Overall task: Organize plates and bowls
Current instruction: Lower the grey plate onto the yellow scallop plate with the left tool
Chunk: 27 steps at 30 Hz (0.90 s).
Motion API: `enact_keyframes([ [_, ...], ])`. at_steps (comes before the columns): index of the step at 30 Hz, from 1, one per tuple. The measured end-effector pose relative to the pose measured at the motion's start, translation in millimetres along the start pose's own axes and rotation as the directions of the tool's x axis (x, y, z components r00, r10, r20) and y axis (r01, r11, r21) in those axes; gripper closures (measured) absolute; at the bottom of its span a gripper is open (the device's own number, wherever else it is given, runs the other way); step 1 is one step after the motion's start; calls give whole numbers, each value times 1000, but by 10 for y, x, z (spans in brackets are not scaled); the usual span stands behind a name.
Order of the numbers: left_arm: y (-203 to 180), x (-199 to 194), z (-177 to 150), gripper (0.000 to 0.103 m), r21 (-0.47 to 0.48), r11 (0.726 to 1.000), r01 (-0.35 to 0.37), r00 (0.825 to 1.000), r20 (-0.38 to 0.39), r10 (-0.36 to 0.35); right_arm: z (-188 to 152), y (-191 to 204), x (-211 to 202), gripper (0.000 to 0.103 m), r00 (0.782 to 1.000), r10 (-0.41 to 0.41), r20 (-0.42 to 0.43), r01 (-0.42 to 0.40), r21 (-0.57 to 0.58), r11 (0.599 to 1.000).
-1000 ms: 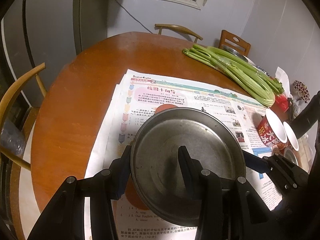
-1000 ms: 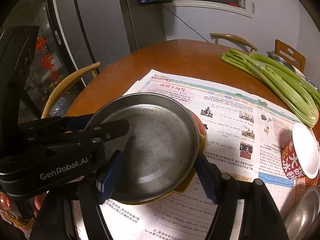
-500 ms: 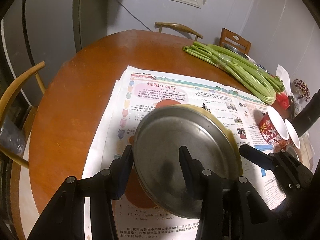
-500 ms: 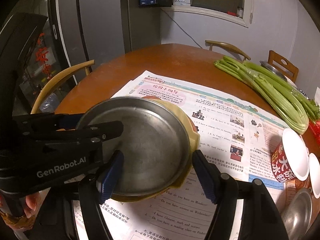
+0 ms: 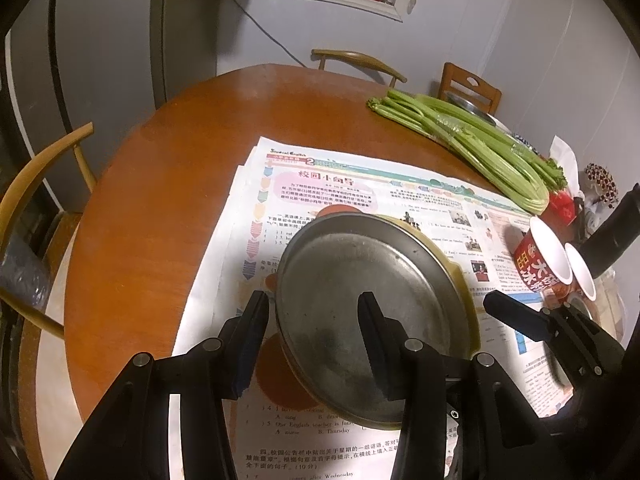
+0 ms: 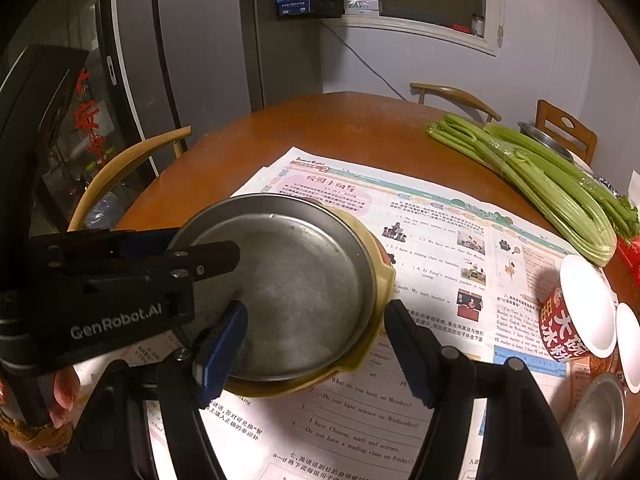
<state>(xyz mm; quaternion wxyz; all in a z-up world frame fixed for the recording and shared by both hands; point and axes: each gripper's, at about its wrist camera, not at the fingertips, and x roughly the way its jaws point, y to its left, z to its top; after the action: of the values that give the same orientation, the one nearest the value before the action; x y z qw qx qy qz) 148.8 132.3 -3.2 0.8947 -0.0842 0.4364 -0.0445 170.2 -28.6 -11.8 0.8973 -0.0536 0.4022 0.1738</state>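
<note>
One metal plate [image 5: 352, 288] in yellow dish [image 6: 385, 280] | left fingers [image 5: 254, 324], right fingers [image 6: 408, 344] clamp rims

Two grippers were in view, the left gripper [image 5: 312, 312] and the right gripper [image 6: 316, 328]. One steel plate [image 6: 288, 284] sat on one yellow plate [image 6: 384, 284]. Two red paper bowls [image 6: 576, 320] lay nested; one small steel bowl [image 6: 600, 420], one celery bunch [image 6: 540, 176], three chairs [image 6: 132, 168].

1. The far left of the table [image 5: 168, 184] was left bare.
2. The far right was blocked by celery [image 5: 472, 140].
3. The near right was crowded by red bowls [image 6: 576, 316] and a steel bowl [image 6: 600, 416].
</note>
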Motion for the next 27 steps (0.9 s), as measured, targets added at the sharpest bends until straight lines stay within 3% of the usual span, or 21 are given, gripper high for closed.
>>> enact_keyframes([
  [15, 262, -202, 60, 54, -93, 995, 20, 999, 40, -17, 4, -340, -248, 32, 999, 31, 40, -36, 132, 991],
  [27, 271, 319, 81, 52, -140, 988, 69, 994, -71, -80, -79, -460, 32, 32, 994, 104, -41, -92, 230, 969],
])
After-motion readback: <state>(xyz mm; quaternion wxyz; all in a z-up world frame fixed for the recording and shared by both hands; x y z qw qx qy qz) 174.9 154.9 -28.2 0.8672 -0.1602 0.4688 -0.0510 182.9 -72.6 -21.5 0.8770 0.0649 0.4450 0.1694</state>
